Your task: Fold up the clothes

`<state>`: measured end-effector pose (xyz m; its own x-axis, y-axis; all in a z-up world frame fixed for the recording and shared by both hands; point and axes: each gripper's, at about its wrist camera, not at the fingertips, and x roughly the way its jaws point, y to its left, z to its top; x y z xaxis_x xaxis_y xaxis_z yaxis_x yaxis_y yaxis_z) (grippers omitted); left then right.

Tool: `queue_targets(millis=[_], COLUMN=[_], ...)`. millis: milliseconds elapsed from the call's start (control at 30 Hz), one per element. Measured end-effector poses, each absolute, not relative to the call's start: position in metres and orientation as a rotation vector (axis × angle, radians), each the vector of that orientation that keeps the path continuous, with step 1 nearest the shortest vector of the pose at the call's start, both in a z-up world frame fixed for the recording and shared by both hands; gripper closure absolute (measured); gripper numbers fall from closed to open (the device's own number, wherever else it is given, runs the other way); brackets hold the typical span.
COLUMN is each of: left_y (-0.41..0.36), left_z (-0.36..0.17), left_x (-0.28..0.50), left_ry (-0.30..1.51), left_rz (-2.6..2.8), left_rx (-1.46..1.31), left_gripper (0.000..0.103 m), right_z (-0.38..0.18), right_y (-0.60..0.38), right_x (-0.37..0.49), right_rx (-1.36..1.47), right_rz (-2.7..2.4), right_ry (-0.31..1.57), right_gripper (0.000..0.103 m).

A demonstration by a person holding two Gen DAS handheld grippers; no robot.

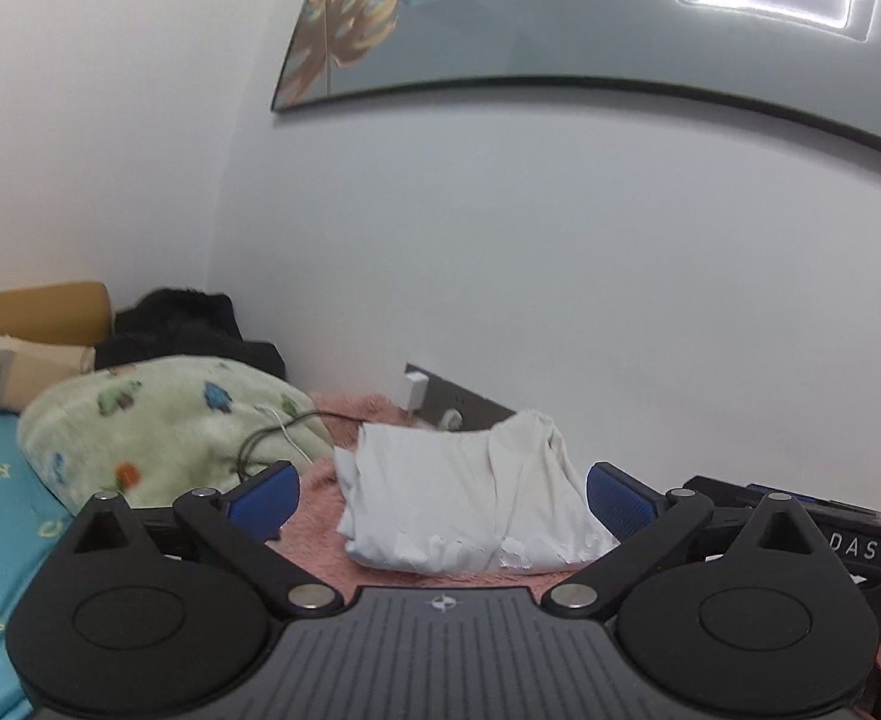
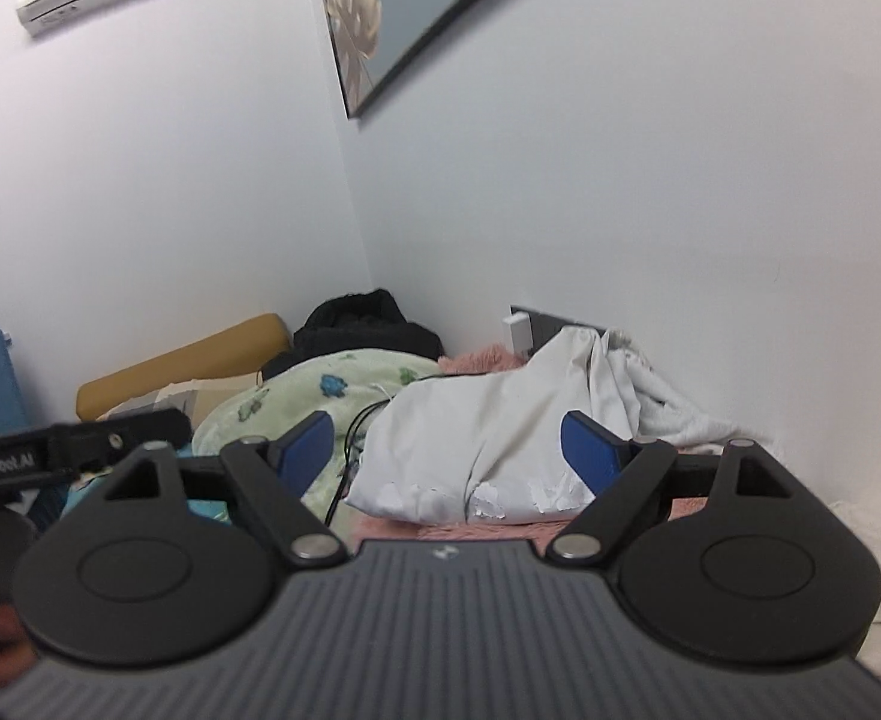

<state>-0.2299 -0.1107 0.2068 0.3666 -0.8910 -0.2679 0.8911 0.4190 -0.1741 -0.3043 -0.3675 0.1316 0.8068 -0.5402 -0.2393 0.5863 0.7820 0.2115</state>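
Both the left gripper [image 1: 443, 495] and right gripper [image 2: 449, 450] gape wide, empty, near the folded white garment [image 1: 458, 504]; folding looks finished, so next comes fetching another garment.

The right gripper [image 2: 447, 456] is hovering with its blue fingers [image 2: 587, 450] spread wide before a crumpled white garment [image 2: 488, 420] that is lying on pink fuzzy bedding [image 2: 470, 531] beside a green patterned blanket [image 2: 320, 390].
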Motion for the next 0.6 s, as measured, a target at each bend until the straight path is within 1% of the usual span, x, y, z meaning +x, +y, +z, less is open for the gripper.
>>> queue_targets(millis=[267, 600], left_y=[-0.076, -0.068], left_z=[0.207, 0.166], left_x=[-0.256, -0.258], left_ry=[0.309, 0.305], left_rz=[-1.103, -1.059], left_rx=[0.01, 0.005], left_gripper=[0.0, 0.0], right_z=[0.126, 0.088], right_y=[-0.332, -0.33], right_x=[-0.318, -0.318], right_rx=[0.218, 0.232], right_rz=[-0.62, -0.676], right_ry=[0.139, 0.122], right_gripper=[0.018, 0.019])
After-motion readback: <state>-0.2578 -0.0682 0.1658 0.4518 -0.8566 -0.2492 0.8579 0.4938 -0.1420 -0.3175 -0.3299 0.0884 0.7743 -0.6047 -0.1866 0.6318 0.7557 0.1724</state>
